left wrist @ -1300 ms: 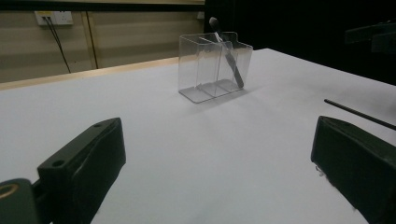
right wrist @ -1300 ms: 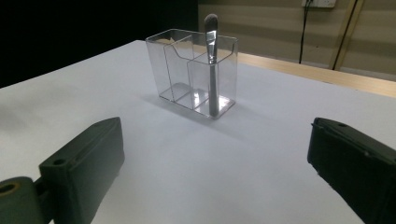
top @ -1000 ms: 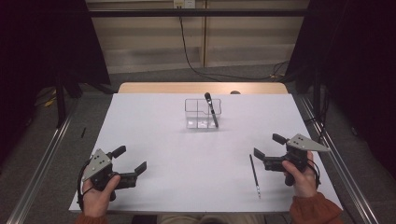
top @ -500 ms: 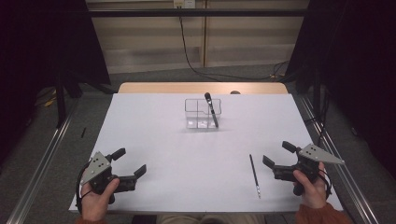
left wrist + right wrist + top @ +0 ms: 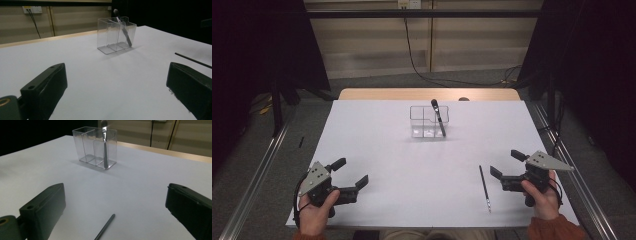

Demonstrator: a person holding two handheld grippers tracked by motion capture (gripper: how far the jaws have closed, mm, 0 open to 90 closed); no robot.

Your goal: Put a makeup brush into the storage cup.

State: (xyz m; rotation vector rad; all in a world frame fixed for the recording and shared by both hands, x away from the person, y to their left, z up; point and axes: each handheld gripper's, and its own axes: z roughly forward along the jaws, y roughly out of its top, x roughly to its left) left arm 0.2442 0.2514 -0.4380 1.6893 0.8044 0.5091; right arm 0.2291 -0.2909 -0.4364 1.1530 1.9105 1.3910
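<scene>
A clear plastic organiser (image 5: 428, 121) with compartments stands at the middle back of the white table; a dark brush (image 5: 438, 117) leans upright in its right compartment. The organiser (image 5: 116, 34) and its brush (image 5: 123, 28) appear ahead in the left gripper view, and the organiser (image 5: 96, 147) with the brush (image 5: 105, 147) likewise in the right gripper view. A thin dark pen (image 5: 484, 188) lies flat at the front right, just left of my right gripper (image 5: 507, 164), which is open and empty. The pen (image 5: 104, 227) lies between its jaws' line of sight. My left gripper (image 5: 350, 172) rests open at the front left.
The white sheet (image 5: 412, 165) covers the table, with a wooden edge (image 5: 427, 94) at the back. Metal rails (image 5: 257, 175) run along both sides. A black cable (image 5: 412, 45) hangs down the back wall. Dark curtains flank the area.
My right gripper has drawn back toward the front right edge, away from the pen. The left gripper has shifted slightly toward the front. The pen and organiser stayed put.
</scene>
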